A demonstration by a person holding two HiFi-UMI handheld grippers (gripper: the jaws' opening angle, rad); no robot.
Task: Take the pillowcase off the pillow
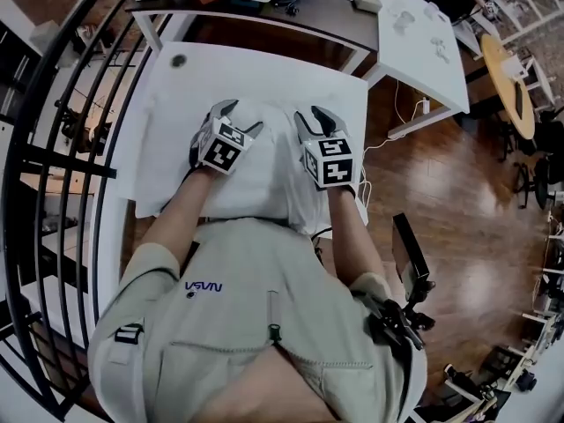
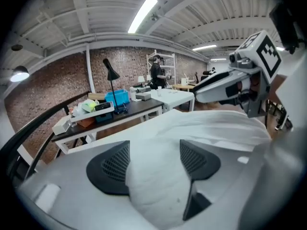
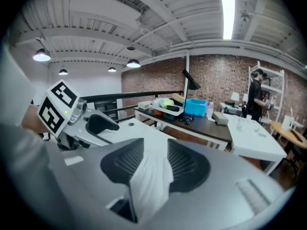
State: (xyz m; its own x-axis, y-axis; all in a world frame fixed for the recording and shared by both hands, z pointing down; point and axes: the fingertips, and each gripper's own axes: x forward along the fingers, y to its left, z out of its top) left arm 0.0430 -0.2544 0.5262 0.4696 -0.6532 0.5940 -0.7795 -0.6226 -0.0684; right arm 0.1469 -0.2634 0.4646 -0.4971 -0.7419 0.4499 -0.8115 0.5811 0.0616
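Note:
A white pillow in its white pillowcase point(image 1: 264, 179) lies on the white table point(image 1: 220, 69), close to my body. Both grippers rest on its far part, side by side. My left gripper point(image 1: 236, 117) stands with its jaws wide, and a rounded bulge of the pillow point(image 2: 158, 190) fills the space between the pads point(image 2: 112, 164). My right gripper point(image 1: 314, 118) has a narrow fold of the pillowcase point(image 3: 151, 181) hanging between its pads point(image 3: 184, 162), jaws partly apart. Each gripper shows in the other's view: the right gripper point(image 2: 230, 85) and the left gripper point(image 3: 91, 123).
A dark desk point(image 1: 326, 11) with a blue bin point(image 3: 194, 107), a lamp point(image 2: 111, 73) and small items stands beyond the table. Another white table point(image 1: 423, 33) is at the right. A black railing point(image 1: 53, 161) runs along the left. A person point(image 2: 156, 73) stands far back.

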